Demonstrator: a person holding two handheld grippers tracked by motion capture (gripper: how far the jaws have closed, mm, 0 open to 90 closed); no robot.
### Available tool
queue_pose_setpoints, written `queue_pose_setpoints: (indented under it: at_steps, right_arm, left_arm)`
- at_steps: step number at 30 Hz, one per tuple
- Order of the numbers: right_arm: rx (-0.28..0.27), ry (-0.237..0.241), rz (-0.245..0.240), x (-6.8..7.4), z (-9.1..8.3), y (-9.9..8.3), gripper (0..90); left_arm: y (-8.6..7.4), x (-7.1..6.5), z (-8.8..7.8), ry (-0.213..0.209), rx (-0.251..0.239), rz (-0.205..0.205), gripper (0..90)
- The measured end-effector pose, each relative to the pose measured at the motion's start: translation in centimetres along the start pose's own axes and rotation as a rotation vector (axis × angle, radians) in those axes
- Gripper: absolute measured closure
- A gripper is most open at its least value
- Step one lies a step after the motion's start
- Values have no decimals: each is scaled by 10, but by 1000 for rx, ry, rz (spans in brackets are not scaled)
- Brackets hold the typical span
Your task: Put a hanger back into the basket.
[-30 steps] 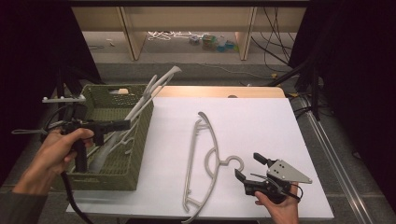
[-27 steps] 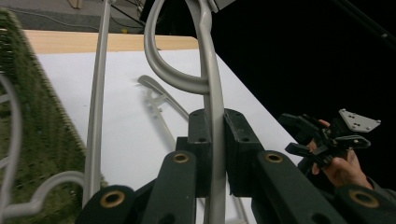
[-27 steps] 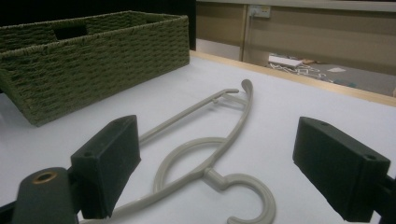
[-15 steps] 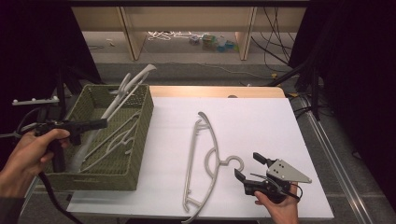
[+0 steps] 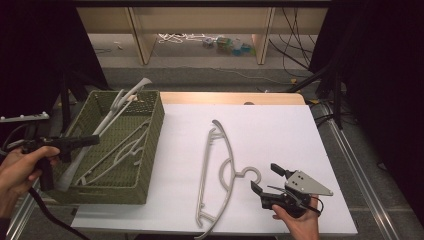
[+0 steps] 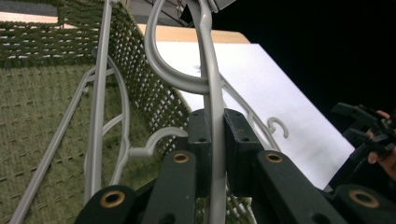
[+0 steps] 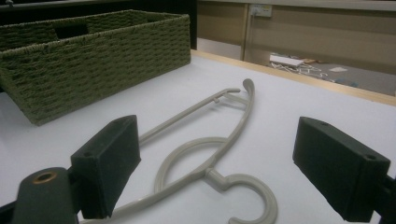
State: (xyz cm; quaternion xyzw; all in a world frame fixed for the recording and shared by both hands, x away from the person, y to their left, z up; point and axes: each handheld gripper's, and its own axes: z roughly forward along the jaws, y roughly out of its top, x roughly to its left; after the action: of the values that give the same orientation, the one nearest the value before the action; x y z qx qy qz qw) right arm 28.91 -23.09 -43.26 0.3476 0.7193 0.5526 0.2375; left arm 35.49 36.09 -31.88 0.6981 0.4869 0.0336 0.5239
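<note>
A green woven basket (image 5: 156, 131) stands at the left of the white table (image 5: 280, 127). My left gripper (image 5: 94, 140) is at the basket's left rim, shut on a grey plastic hanger (image 5: 119, 106) that slants from the basket floor up over its far edge. In the left gripper view the pads (image 6: 200, 144) pinch this hanger's bar (image 6: 211, 84). A second grey hanger (image 5: 125, 150) lies inside the basket (image 6: 42, 140). A third hanger (image 5: 227, 155) lies flat on the table, its hook toward my right gripper (image 5: 266, 177), which stands open just right of the hook (image 7: 243, 186).
The basket's side wall (image 7: 93, 51) rises left of the table hanger (image 7: 205, 140). Bare white tabletop stretches to the right and far side. A wooden strip (image 5: 230, 97) edges the table's back. Shelving with cables (image 5: 180, 37) stands on the floor beyond.
My left hand has drawn leftward and slightly down with the held hanger, whose upper end has sunk closer to the basket. The right gripper and the table hanger have stayed put.
</note>
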Motion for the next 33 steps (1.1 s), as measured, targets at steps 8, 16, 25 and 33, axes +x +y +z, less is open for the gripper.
queue_pose_setpoints:
  at_steps: [8, 16, 25, 33]
  right_arm:
    - [18, -12, -6, 0, -1, 0, 156]
    - [17, -11, -5, 0, -1, 0, 156]
    - [14, -9, -4, -1, -1, 0, 156]
    - [16, -8, -5, -1, 0, 0, 156]
  left_arm:
    - [-4, 7, 1, 17, 65, 25, 821]
    - [0, 13, 6, 46, 134, 49, 821]
    - [8, 23, 16, 57, 230, 62, 821]
    - [16, 32, 31, 88, 322, 131, 820]
